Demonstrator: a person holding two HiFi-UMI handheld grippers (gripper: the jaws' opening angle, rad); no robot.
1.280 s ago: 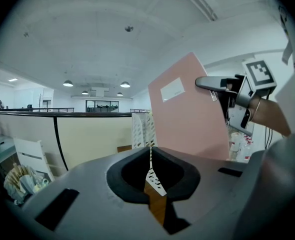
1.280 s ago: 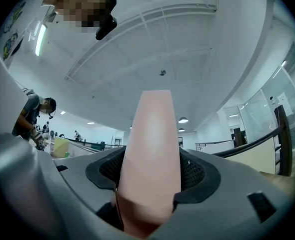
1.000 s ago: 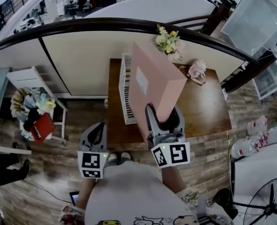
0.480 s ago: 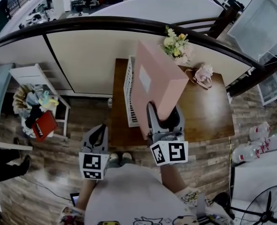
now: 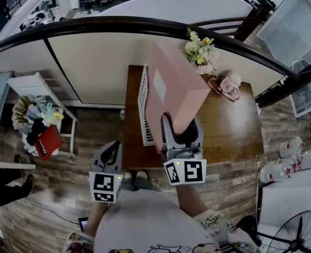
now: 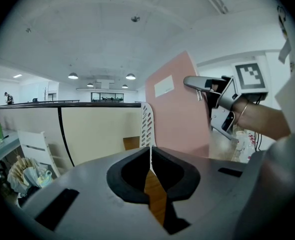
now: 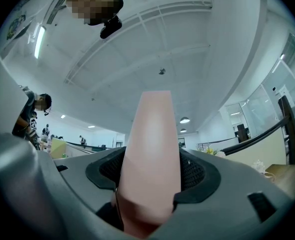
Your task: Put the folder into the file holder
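A pink folder [image 5: 171, 96] with a white label stands upright in the air over the brown table [image 5: 229, 130], held by its lower edge in my right gripper [image 5: 179, 136], which is shut on it. In the right gripper view the pink folder [image 7: 151, 159] fills the space between the jaws. The white slotted file holder [image 5: 143, 107] stands on the table's left part, just left of the folder. My left gripper [image 5: 107, 159] hangs lower left, off the table, jaws shut with nothing between them. In the left gripper view the file holder [image 6: 146, 126] and folder [image 6: 175, 114] stand ahead.
A bunch of flowers [image 5: 202, 50] and a small pink bag [image 5: 226, 84] sit at the table's far side. A curved dark railing [image 5: 118, 28] runs behind the table. A white shelf with clutter [image 5: 37, 115] stands at the left. Water bottles [image 5: 287, 162] lie on the floor at the right.
The right gripper with the folder has shifted slightly left and nearer, keeping the folder upright beside the file holder. The left gripper has barely moved.
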